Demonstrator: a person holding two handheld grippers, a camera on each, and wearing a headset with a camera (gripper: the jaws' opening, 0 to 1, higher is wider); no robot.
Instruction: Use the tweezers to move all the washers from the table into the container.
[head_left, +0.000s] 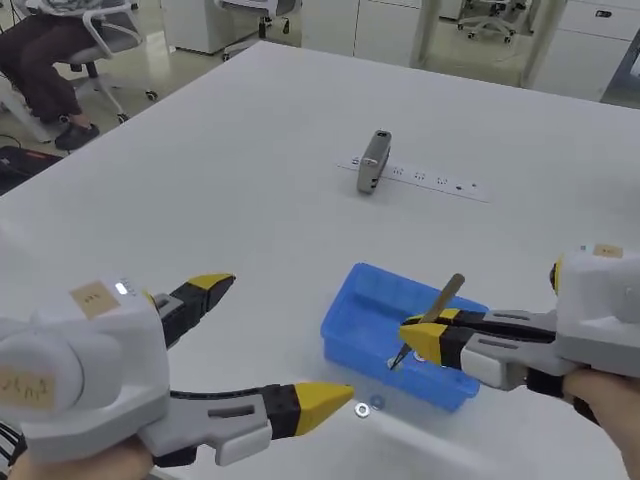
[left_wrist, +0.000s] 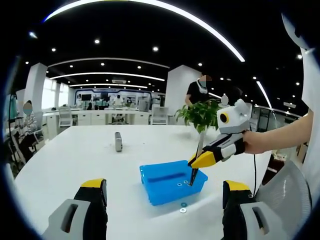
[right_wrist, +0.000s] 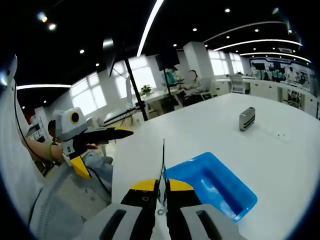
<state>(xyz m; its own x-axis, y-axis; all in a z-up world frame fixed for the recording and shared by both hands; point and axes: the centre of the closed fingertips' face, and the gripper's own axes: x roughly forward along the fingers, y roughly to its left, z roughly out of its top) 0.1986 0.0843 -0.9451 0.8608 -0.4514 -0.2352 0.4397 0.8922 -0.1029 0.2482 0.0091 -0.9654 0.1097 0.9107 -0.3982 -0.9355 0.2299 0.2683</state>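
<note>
A blue container (head_left: 352, 318) sits on the white table (head_left: 200, 190) in front of me. My right gripper (head_left: 422, 332) is shut on metal tweezers (head_left: 441, 300), whose tips point down into the container. In the left gripper view the tweezers (left_wrist: 199, 145) reach the container (left_wrist: 160, 186) floor near two small washers (left_wrist: 179, 184). Whether the tips hold a washer cannot be told. Two washers (head_left: 369, 407) lie on the table just in front of the container. My left gripper (head_left: 270, 342) hovers open at the lower left, with nothing between its jaws. In the right gripper view my right gripper (right_wrist: 160, 186) clamps the tweezers (right_wrist: 163, 160) beside the container (right_wrist: 215, 185).
A small grey device (head_left: 373, 160) stands farther back, next to a row of flush sockets (head_left: 430, 180). A seated person on an office chair (head_left: 60, 50) is at the far left, off the table. A potted plant (left_wrist: 200, 114) and a standing person are beyond the table.
</note>
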